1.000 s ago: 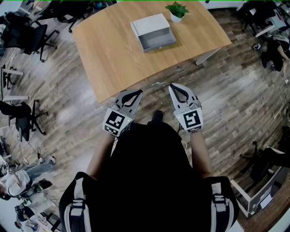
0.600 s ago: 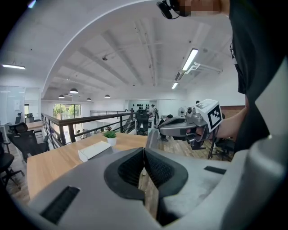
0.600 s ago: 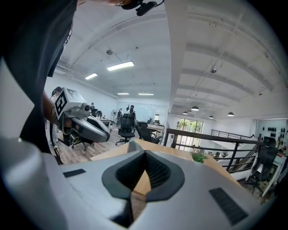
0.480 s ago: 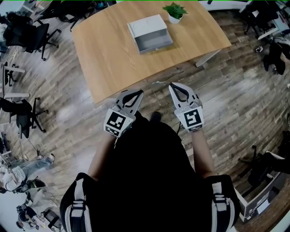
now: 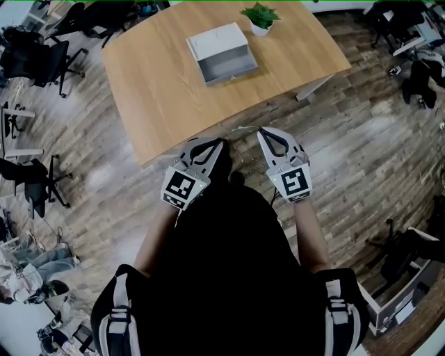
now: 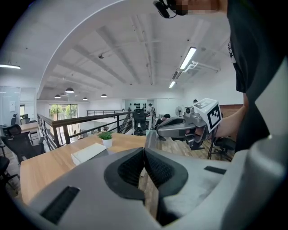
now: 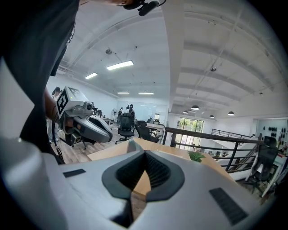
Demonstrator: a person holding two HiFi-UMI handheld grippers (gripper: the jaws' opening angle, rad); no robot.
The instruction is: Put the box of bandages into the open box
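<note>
Claws both pressed together, empty: left claw (image 5: 213, 144), right claw (image 5: 264, 133); open box (image 5: 221, 54) lies well ahead on bench (image 5: 160, 90), nearer left claw; bandage box unseen.

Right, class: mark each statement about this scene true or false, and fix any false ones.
1. The left claw and right claw are both shut, holding nothing. True.
2. The open box sits on the floor. False: it rests on the wooden table.
3. A potted plant stands on the table near the open box. True.
4. The left claw touches the open box. False: it is by the table's near edge, apart from the box.
</note>
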